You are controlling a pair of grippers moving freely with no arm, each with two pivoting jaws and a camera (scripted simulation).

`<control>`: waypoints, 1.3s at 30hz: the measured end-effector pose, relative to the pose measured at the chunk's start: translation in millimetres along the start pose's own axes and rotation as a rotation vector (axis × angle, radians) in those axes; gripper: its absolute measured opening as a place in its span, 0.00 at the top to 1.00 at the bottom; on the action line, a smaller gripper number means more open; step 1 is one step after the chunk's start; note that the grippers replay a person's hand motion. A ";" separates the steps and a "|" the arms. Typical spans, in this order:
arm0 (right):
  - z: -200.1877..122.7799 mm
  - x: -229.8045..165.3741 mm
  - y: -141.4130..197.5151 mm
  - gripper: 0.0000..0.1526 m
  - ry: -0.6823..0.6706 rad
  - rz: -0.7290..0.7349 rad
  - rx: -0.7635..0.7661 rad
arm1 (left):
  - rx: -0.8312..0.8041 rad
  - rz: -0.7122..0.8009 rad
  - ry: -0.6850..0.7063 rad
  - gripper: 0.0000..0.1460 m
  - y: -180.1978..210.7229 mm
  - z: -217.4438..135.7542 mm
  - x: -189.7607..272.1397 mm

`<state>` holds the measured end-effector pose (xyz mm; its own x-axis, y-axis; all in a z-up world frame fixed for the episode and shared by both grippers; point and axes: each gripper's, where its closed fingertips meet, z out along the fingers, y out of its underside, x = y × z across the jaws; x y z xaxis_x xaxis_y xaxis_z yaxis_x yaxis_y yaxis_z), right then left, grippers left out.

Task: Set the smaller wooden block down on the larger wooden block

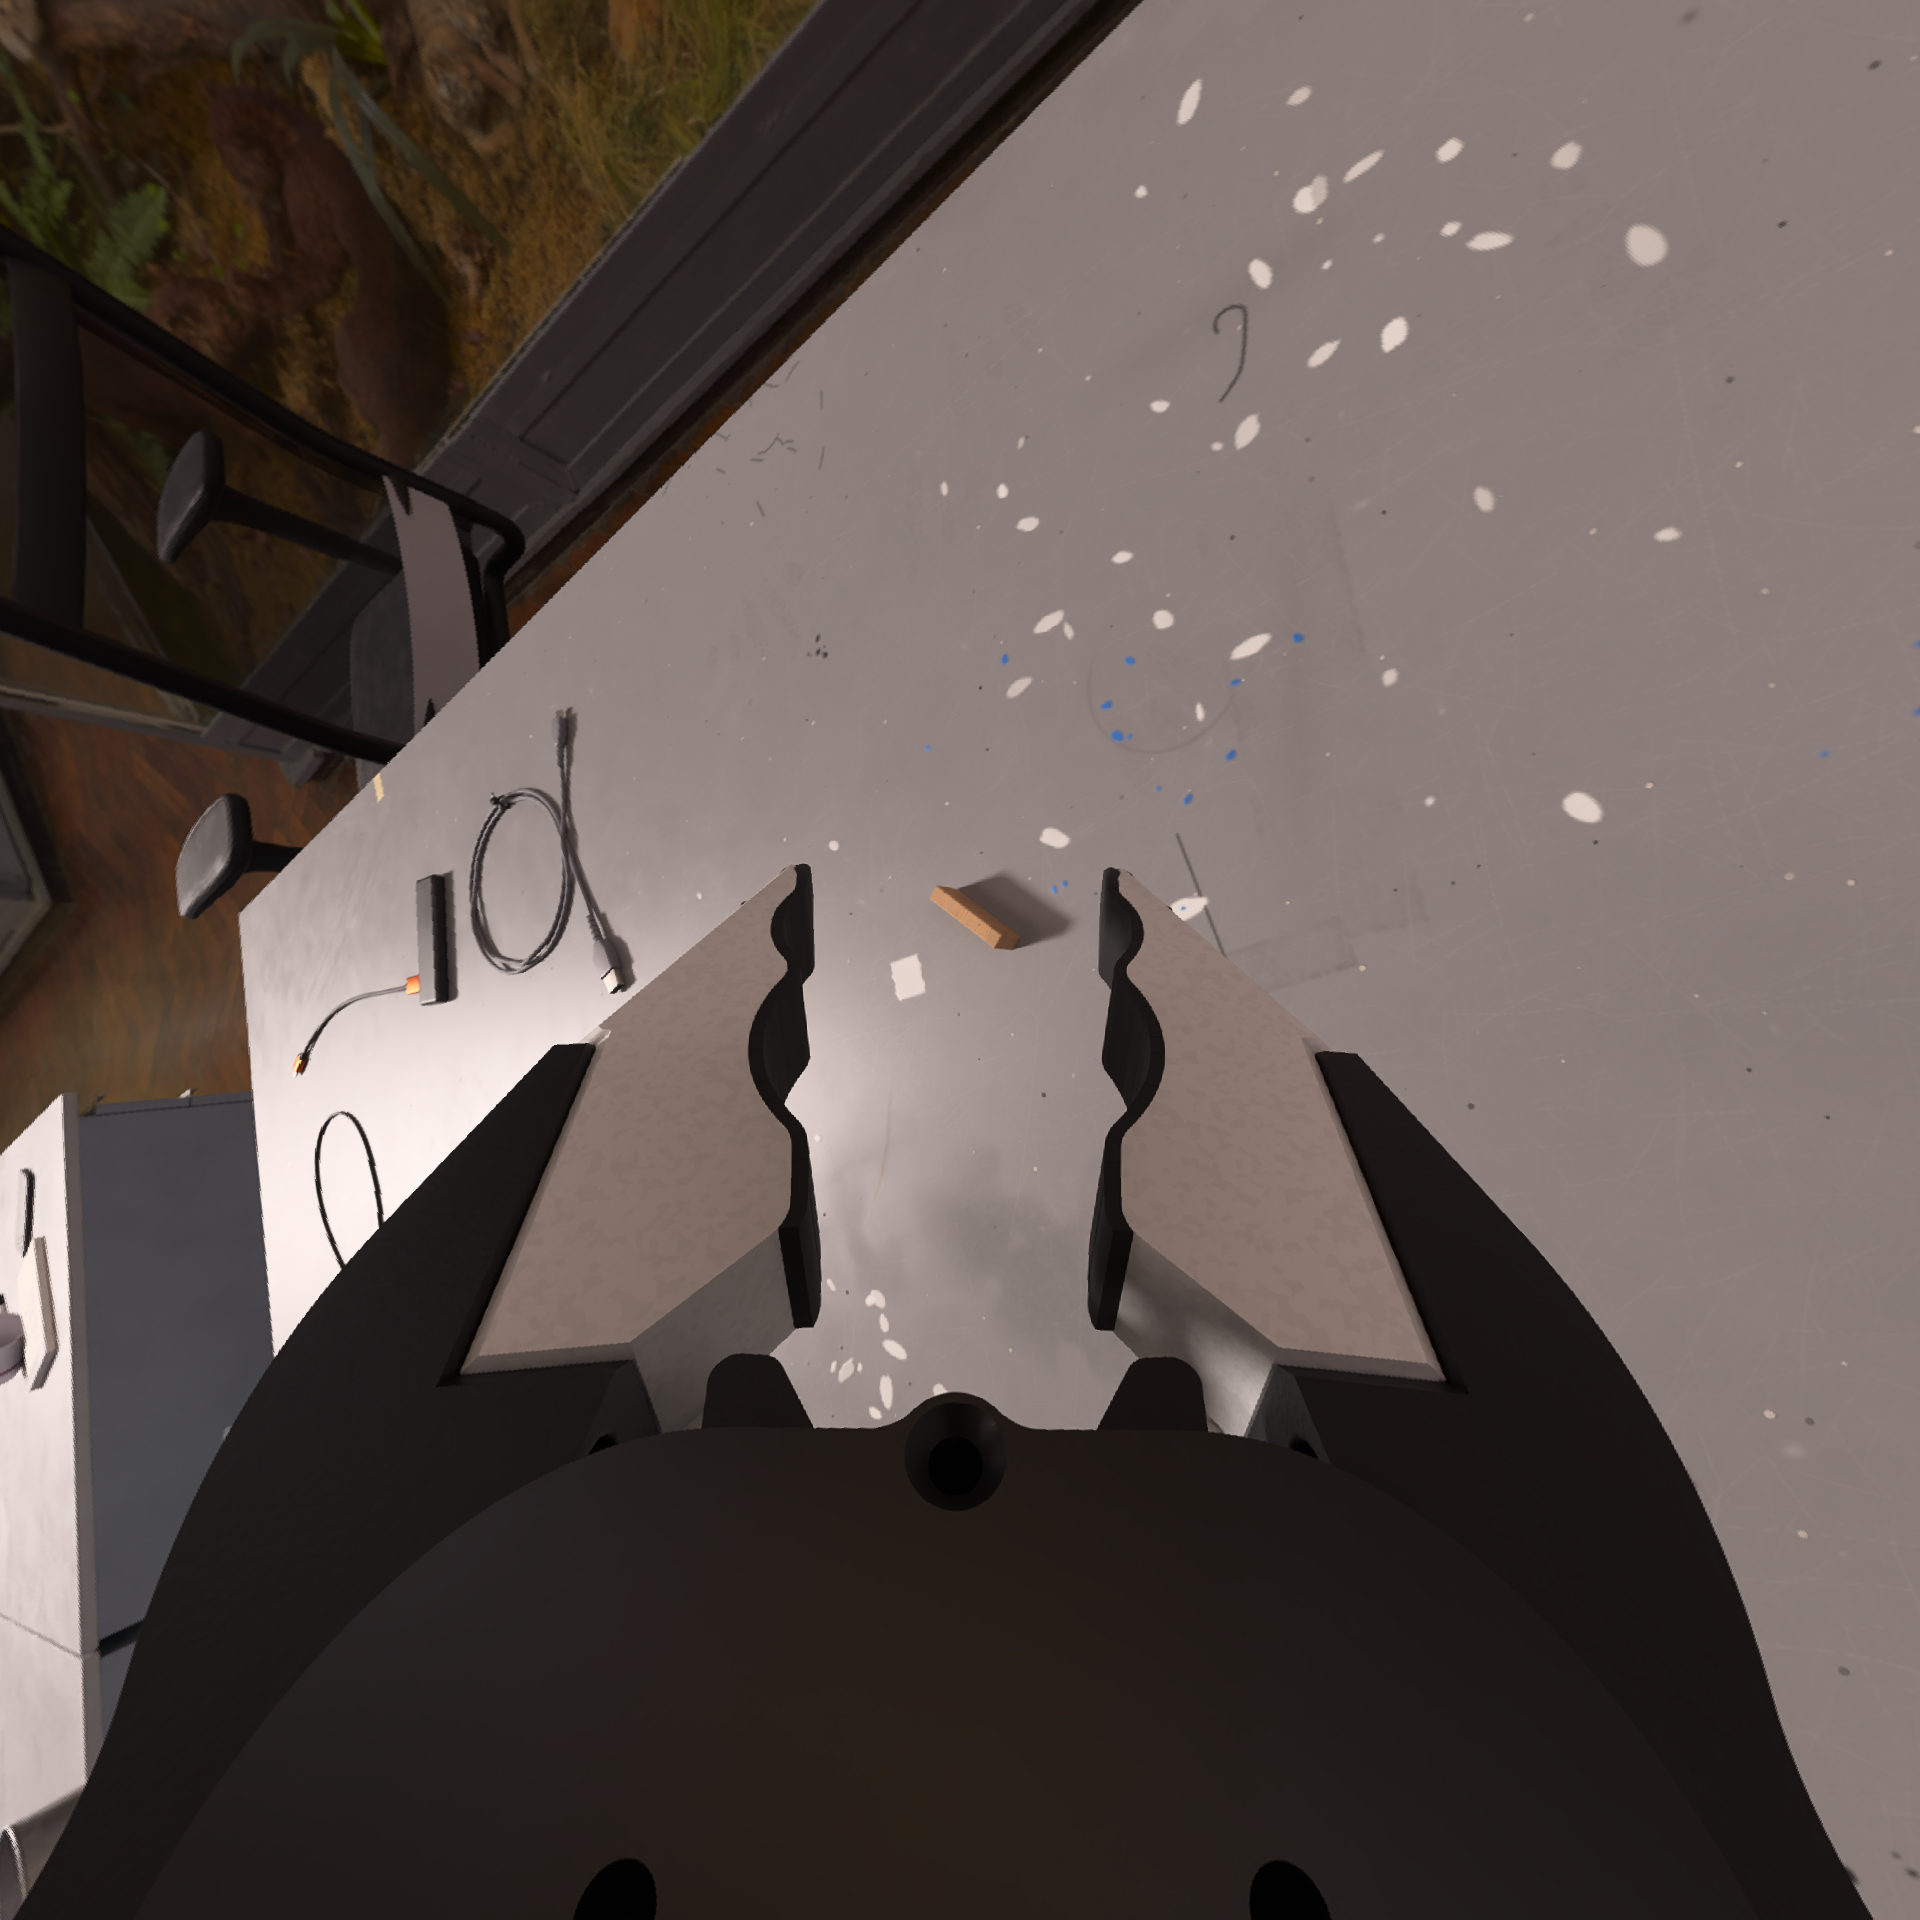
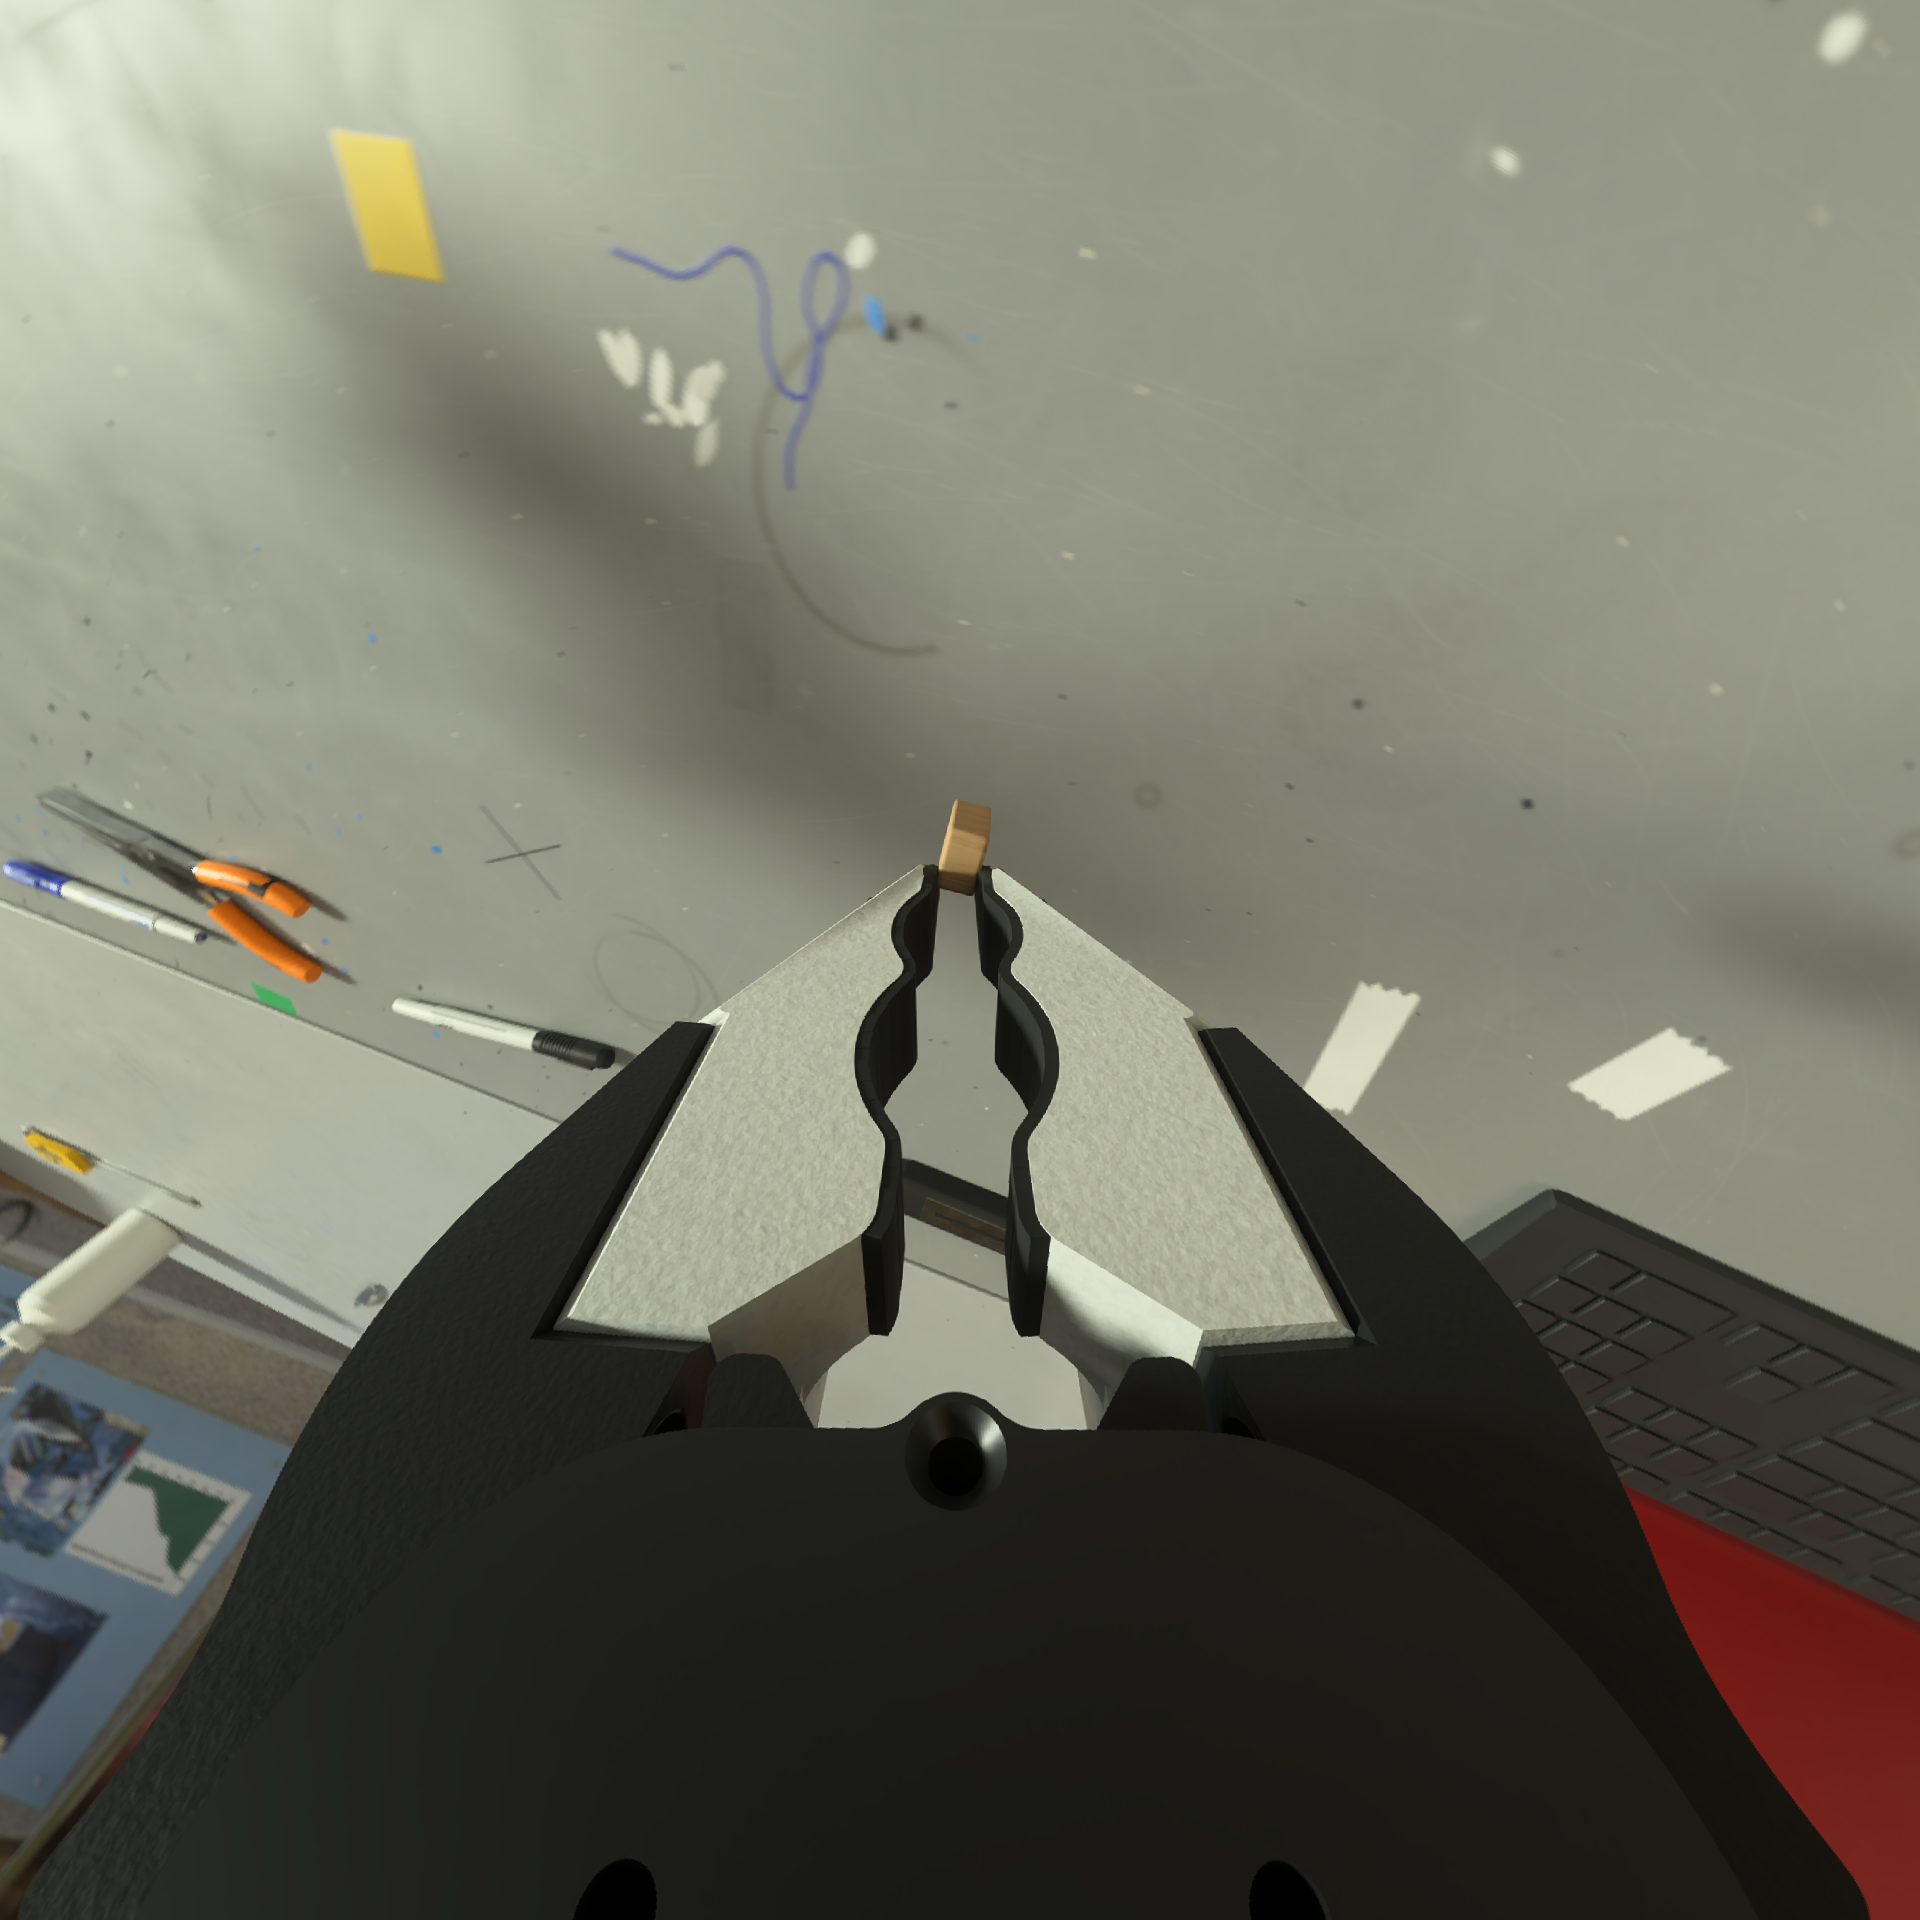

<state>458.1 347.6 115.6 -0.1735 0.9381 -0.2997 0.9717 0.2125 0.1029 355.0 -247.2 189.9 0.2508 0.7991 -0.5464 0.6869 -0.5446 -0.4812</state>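
Now your smaller wooden block [image 2: 964, 860] sits pinched at the very tips of your right gripper [image 2: 957, 879], poking forward beyond them above the grey table [image 2: 1351, 520]. Your left gripper [image 1: 954, 896] gapes wide, empty; the larger wooden block [image 1: 975, 916] lies flat beyond it, long axis running diagonally.

Left gripper [image 1: 954, 894]: matte black rounded body, 2 pale grey speckled fingers [image 1: 665, 1143] edged with wavy black pads. 1 round recessed screw hole between finger bases. Right gripper [image 2: 956, 883]: same build, black shell faintly textured.
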 end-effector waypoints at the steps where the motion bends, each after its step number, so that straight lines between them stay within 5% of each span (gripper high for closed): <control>1: -1.3 -9.4 -2.6 0.96 -0.001 -0.023 -0.006 | -0.002 -0.006 -0.008 0.63 0.8 -0.5 -1.6; 14: -9.7 -137.4 -40.0 0.96 -0.013 -0.238 -0.035 | -0.064 -0.066 0.058 0.59 25.1 -2.2 -15.5; 25: 34.3 -283.1 -107.8 0.96 -0.016 -0.425 -0.111 | -0.075 -0.184 0.161 0.60 70.3 -31.3 -53.8; 39: 85.9 -461.7 -206.5 0.96 0.018 -0.664 -0.126 | 0.040 -0.338 0.068 0.61 126.9 -98.1 -100.2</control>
<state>351.2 -152.9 151.2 -0.7313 0.6012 -0.3221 0.6317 0.7751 0.0127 484.0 -371.4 250.8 0.0593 0.9504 -0.3054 0.7117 -0.2548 -0.6546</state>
